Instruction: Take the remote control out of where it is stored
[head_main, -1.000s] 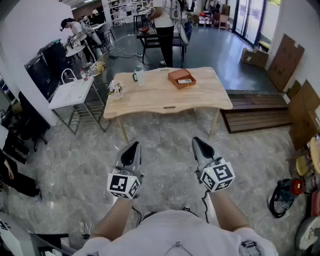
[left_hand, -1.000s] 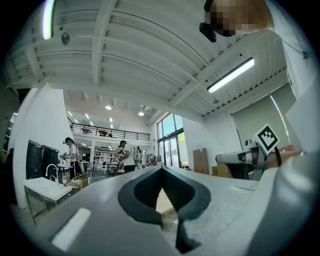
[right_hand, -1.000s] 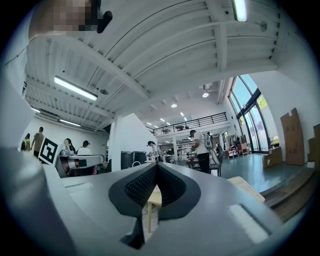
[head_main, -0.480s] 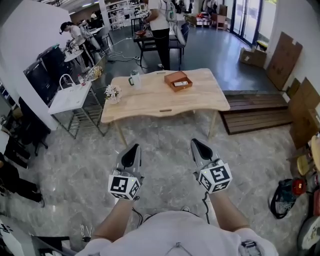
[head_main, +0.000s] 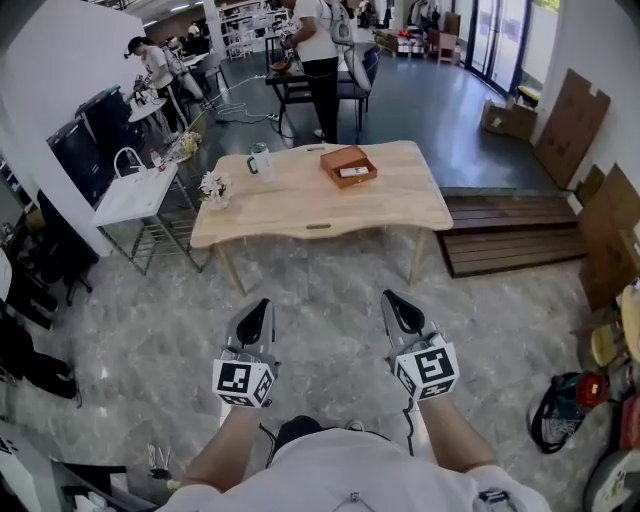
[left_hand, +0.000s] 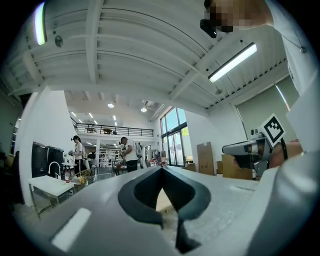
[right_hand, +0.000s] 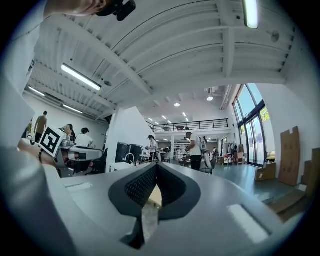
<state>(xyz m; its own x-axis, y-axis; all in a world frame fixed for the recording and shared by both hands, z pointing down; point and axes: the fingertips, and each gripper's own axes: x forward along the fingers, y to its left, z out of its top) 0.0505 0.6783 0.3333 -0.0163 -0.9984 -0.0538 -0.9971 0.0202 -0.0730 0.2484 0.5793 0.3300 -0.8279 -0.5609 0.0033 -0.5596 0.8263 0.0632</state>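
On a light wooden table across the room lies an open brown box with a pale remote control inside it. My left gripper and my right gripper hang side by side over the grey floor, well short of the table. Both are shut with nothing between their jaws. In the left gripper view the jaws point level into the room and meet at their tips. The right gripper view shows the same for its jaws.
A bottle and a small flower pot stand on the table's left part. A white side table stands to its left, low wooden steps to its right. Several people stand at the back. Bags lie at the right.
The table and box have drifted a little left and nearer in the head view. Both grippers sit slightly lower in the frame and remain shut.
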